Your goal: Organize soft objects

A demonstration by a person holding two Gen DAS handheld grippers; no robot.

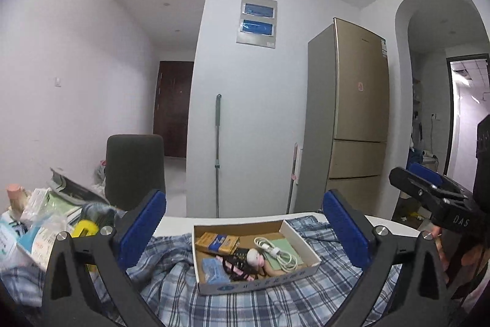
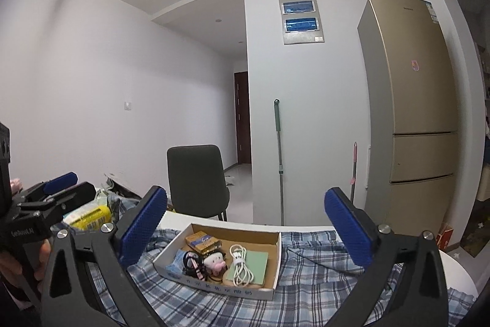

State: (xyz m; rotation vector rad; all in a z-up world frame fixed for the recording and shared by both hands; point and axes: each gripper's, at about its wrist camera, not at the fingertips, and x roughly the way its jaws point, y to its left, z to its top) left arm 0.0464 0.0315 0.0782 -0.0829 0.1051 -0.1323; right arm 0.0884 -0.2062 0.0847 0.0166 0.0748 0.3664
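- Plaid blue-and-white cloth (image 2: pixel 321 275) covers the surface, rumpled under a shallow cardboard box (image 2: pixel 277 253) at the centre.
- Left of the box lies a heap of plastic packets (image 1: pixel 36 222) and a yellow container (image 1: pixel 82 228).
- Inside the box, left to right: a blue soft pack (image 2: pixel 175 265), a pink-and-white plush toy (image 2: pixel 214 261), a coiled white cable (image 2: pixel 240 264) on a green pad (image 2: pixel 257 261).
- Left gripper (image 1: pixel 245 229) hovers before the box, jaws wide apart, holding nothing.
- Right gripper (image 2: pixel 246 227) hovers likewise level, jaws wide apart and empty, both well apart from the contents.
- Judging from this, the plush toy is the likely first pick: descend straight, straddle its body clear of the cable, and close gently.
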